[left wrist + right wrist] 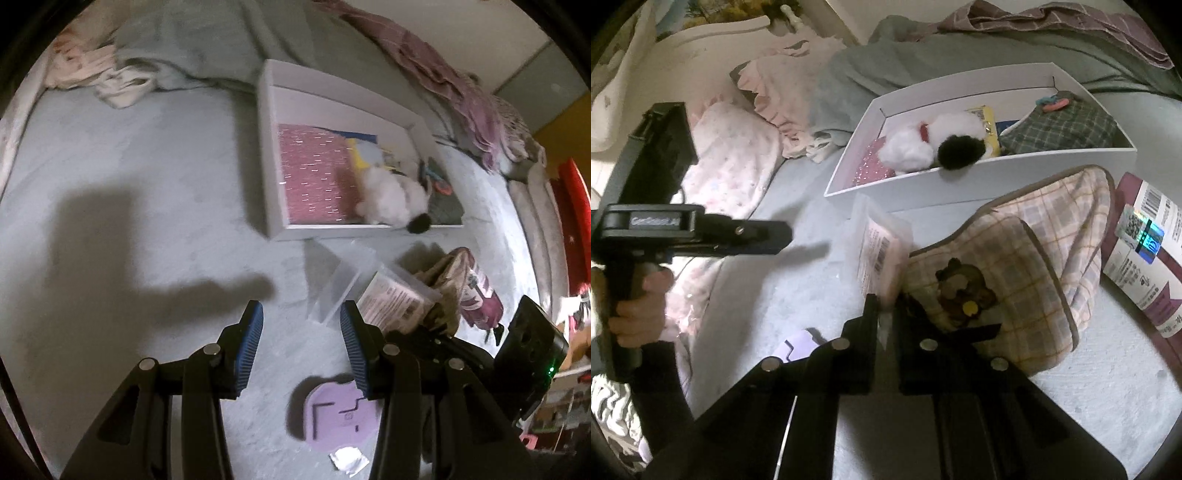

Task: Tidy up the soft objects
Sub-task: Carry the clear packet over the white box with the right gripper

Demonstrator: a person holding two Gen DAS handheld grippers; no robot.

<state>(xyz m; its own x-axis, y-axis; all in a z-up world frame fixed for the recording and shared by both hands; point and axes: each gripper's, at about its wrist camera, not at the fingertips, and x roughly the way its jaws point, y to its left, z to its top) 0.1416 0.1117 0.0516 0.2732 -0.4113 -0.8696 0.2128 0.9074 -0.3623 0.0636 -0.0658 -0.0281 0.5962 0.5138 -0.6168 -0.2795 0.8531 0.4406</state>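
Right gripper [886,314] is clamped on the clear packet's [882,251] lower edge, mid-frame beside the plaid pouch [1015,258]. Left gripper [301,343] hangs spread, empty (over bare bedding). Pickup step; next, probably carry to the white box [960,177], upper right.
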